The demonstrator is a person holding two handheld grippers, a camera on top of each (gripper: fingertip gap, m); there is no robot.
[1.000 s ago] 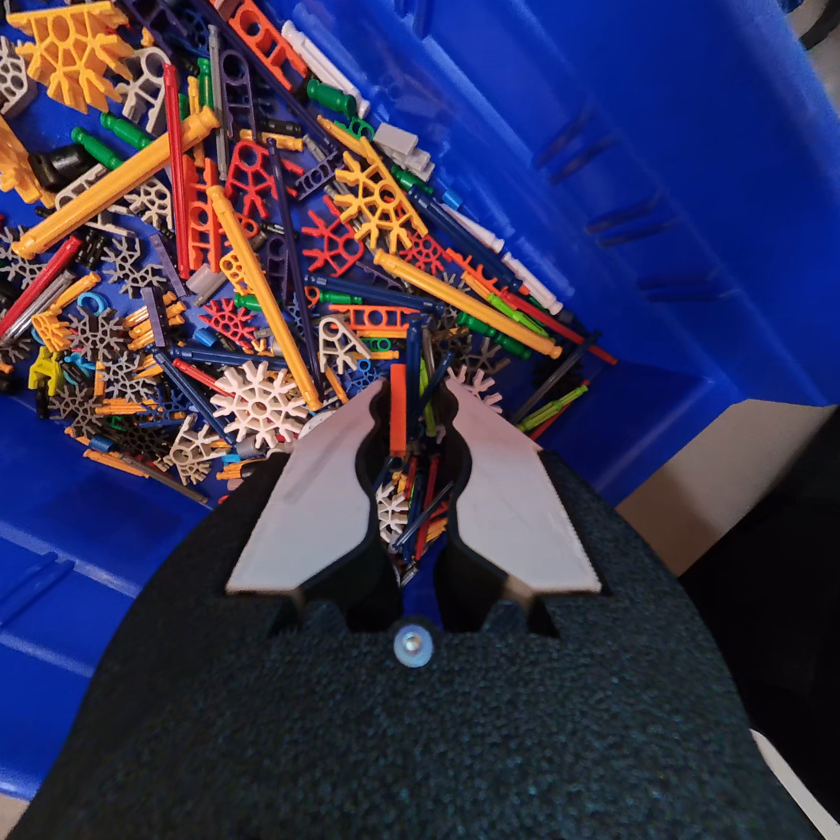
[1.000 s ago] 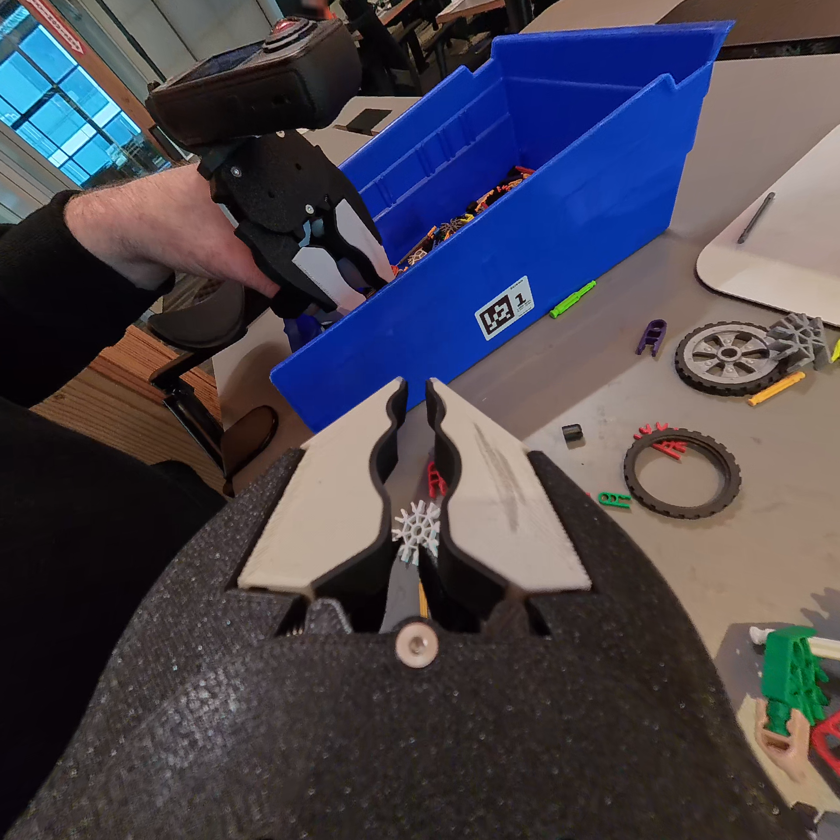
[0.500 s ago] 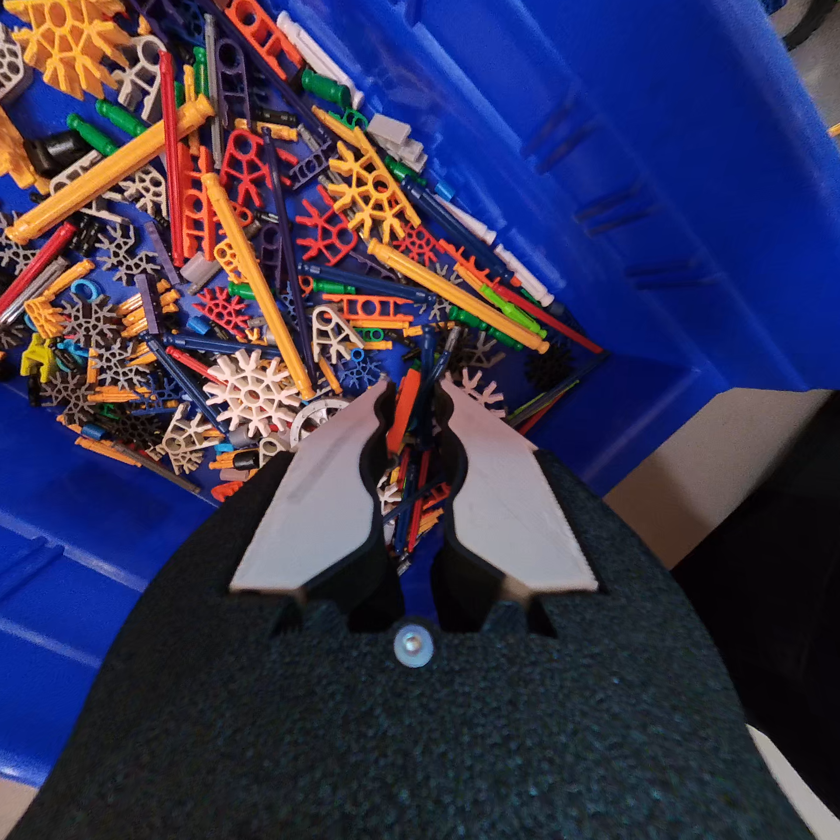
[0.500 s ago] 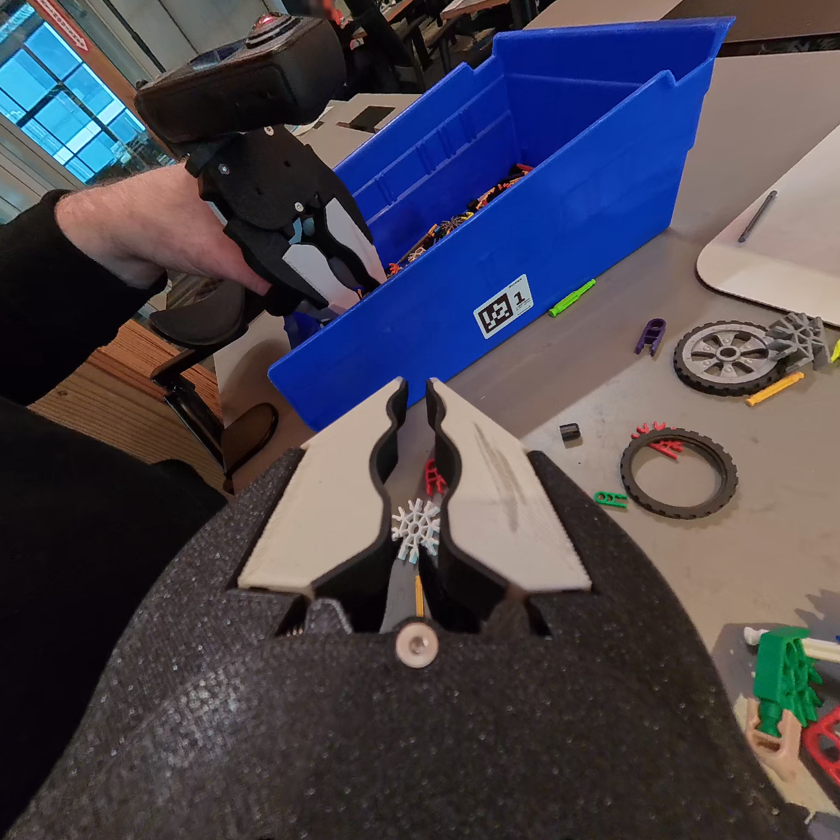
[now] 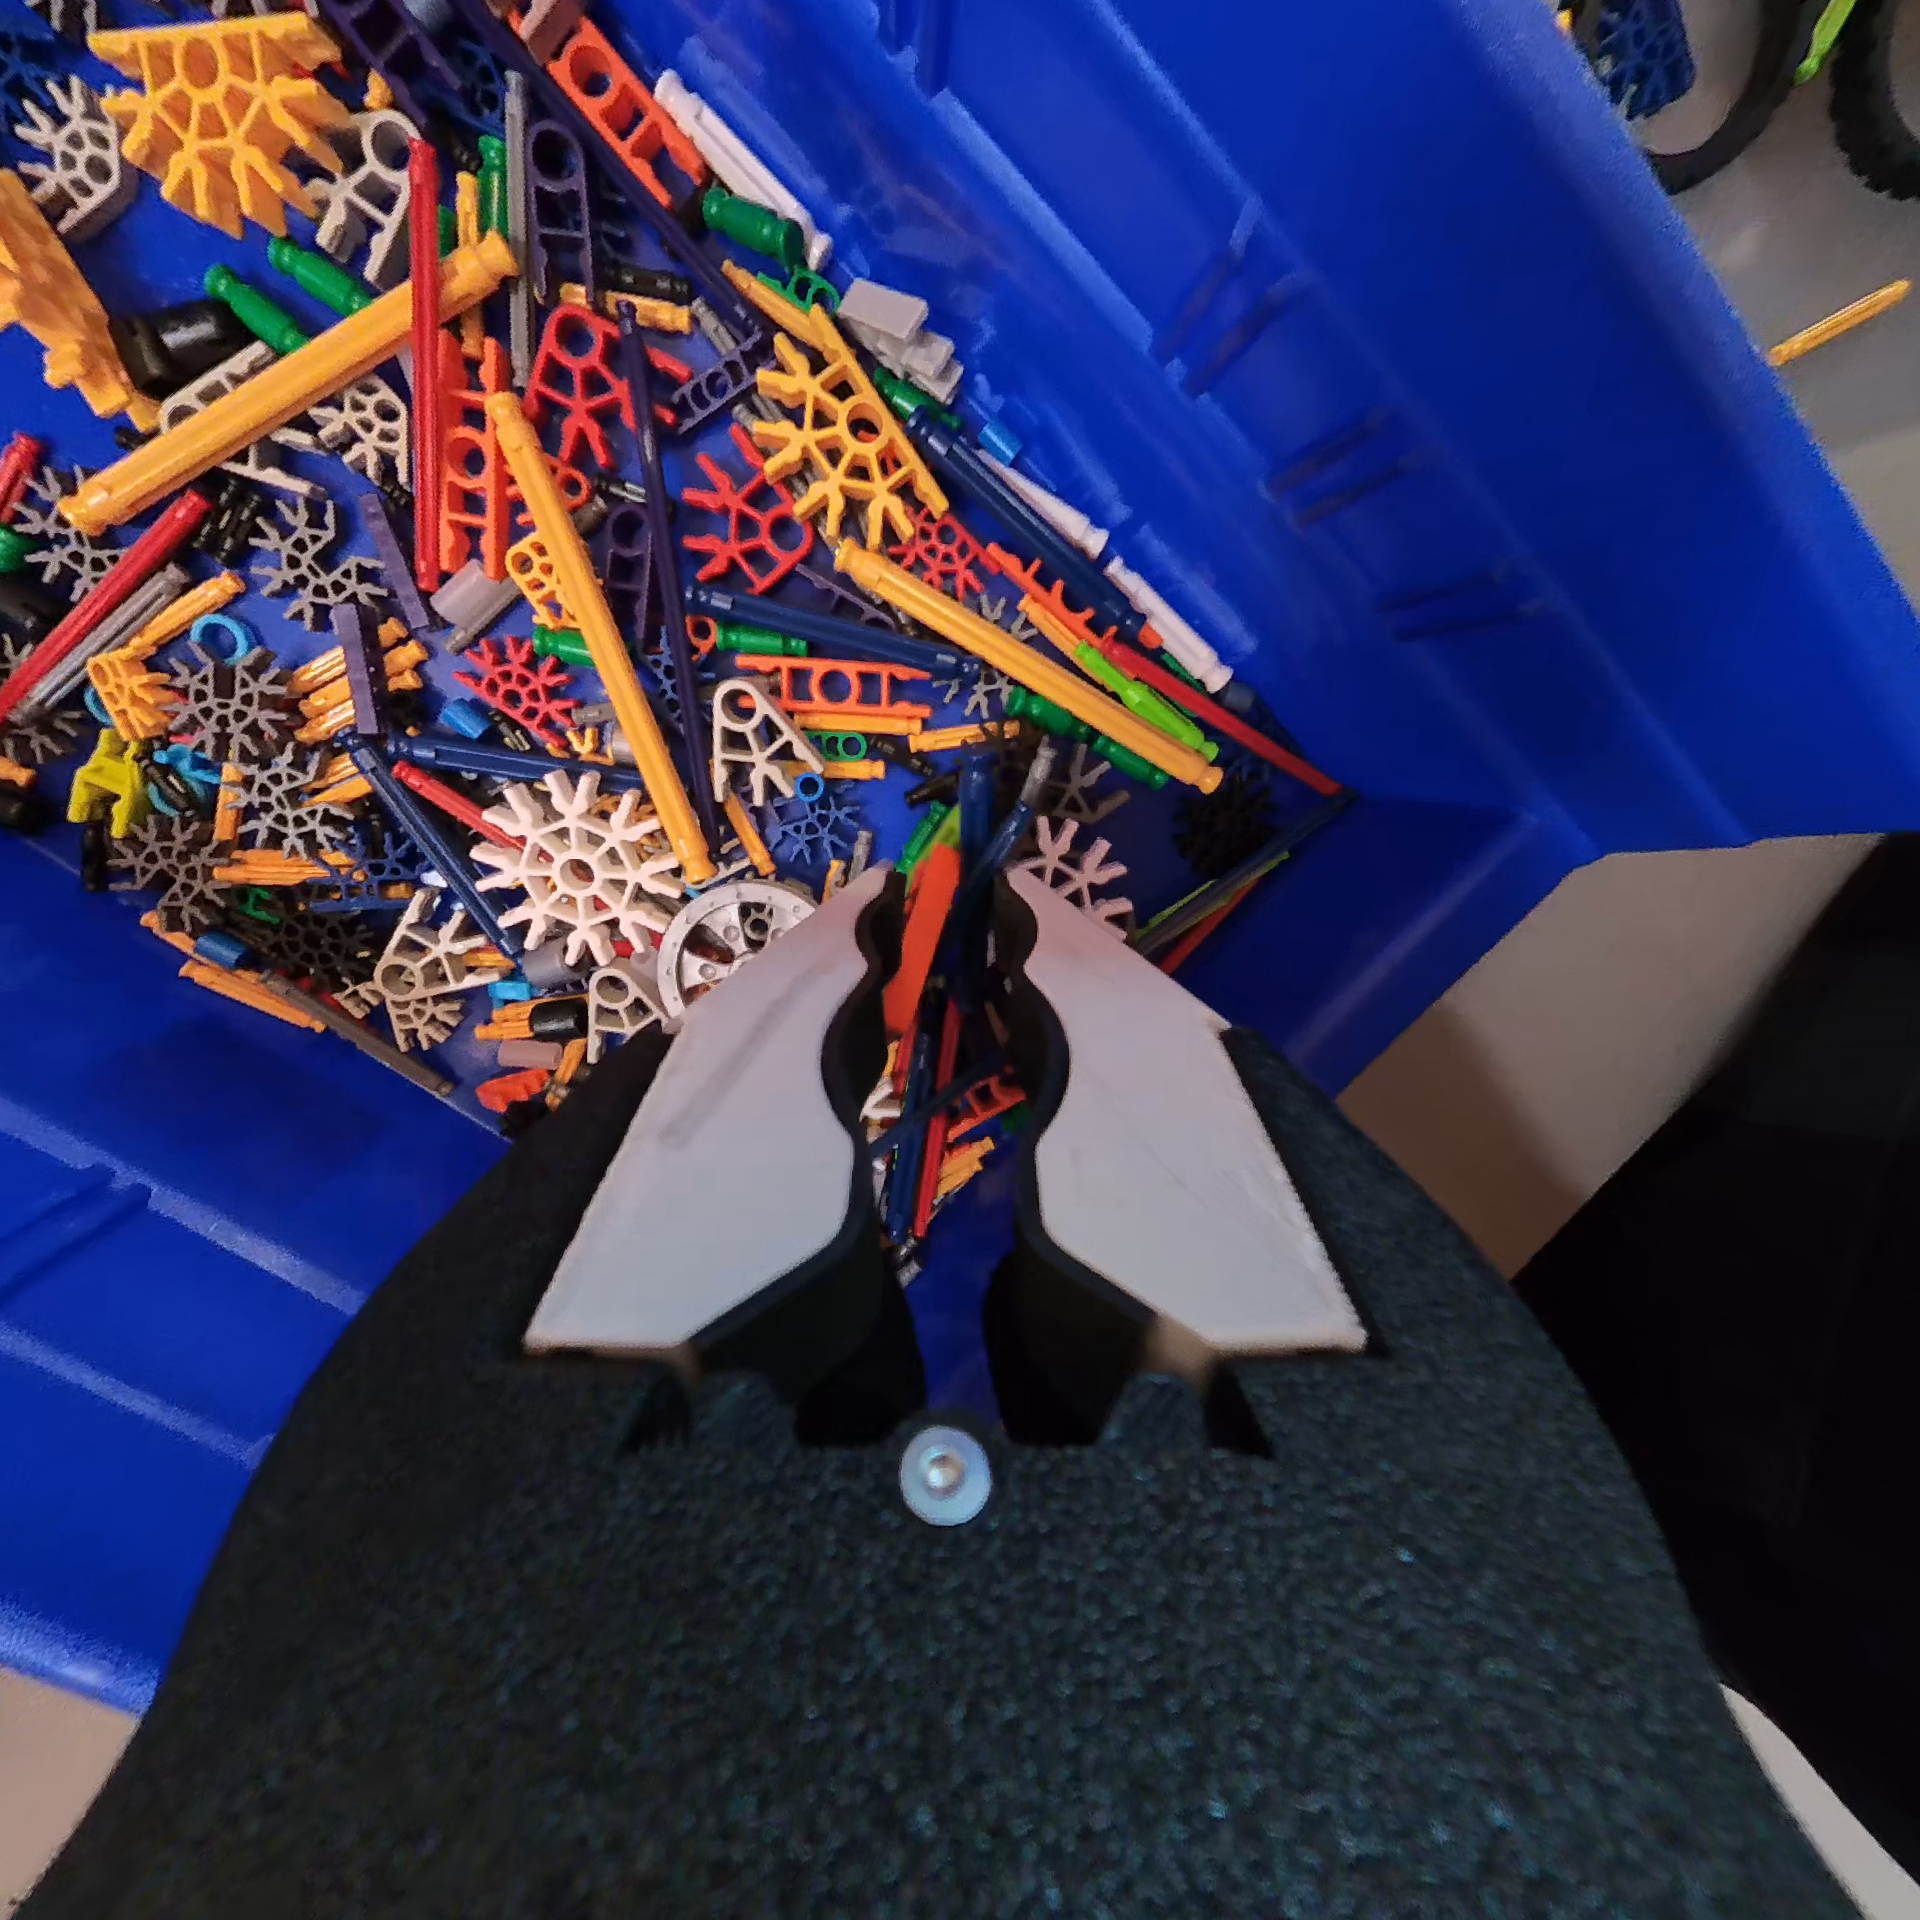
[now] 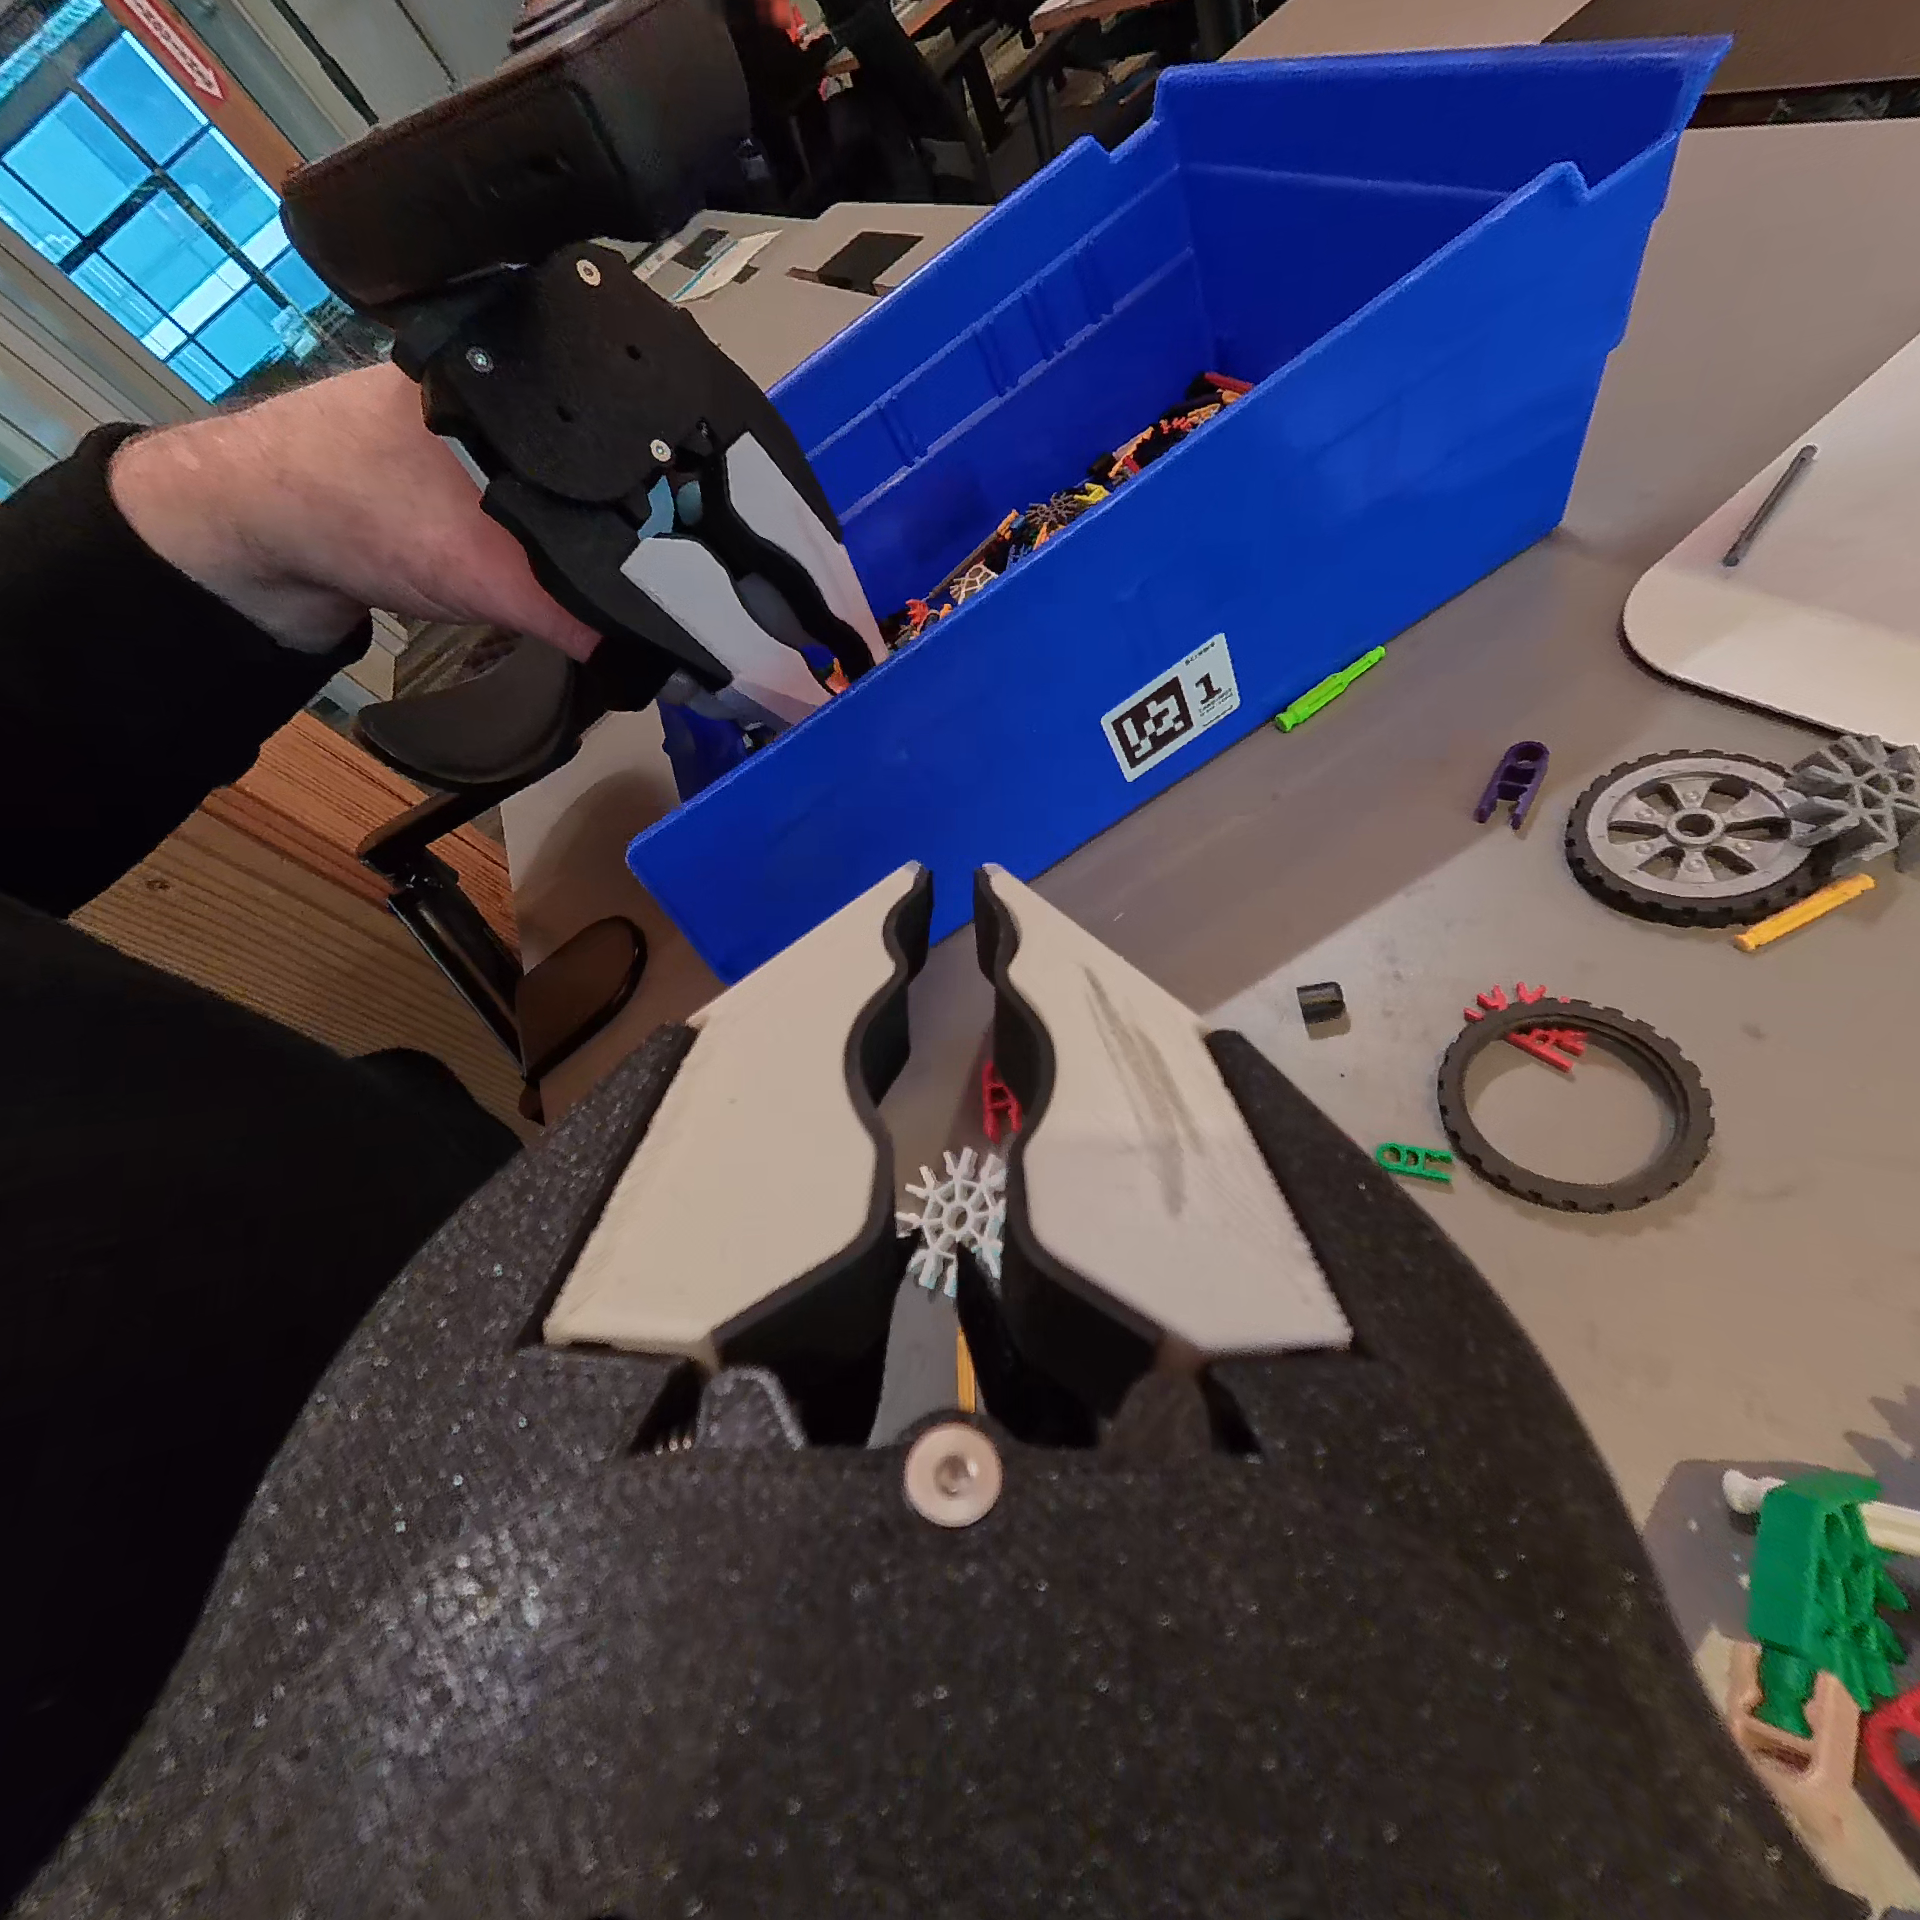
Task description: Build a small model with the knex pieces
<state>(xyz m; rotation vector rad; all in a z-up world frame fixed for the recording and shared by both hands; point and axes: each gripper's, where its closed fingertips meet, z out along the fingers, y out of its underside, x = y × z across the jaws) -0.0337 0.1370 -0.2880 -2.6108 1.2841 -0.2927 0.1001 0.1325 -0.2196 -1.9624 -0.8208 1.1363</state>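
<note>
Left gripper (image 5: 943,904), fingers narrowly parted, dips into blue bin (image 5: 1351,436) over mixed rods; right gripper (image 6: 951,883), fingers nearly closed, hovers empty above desk (image 6: 1299,862).

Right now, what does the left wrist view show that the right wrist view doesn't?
Only the left wrist view shows the pile close up: white snowflake piece, long yellow rod, red connector.

Only the right wrist view shows the table with loose tyre ring, spoked wheel, purple clip, and the person's hand.

Both show the blue bin and the left gripper.
</note>
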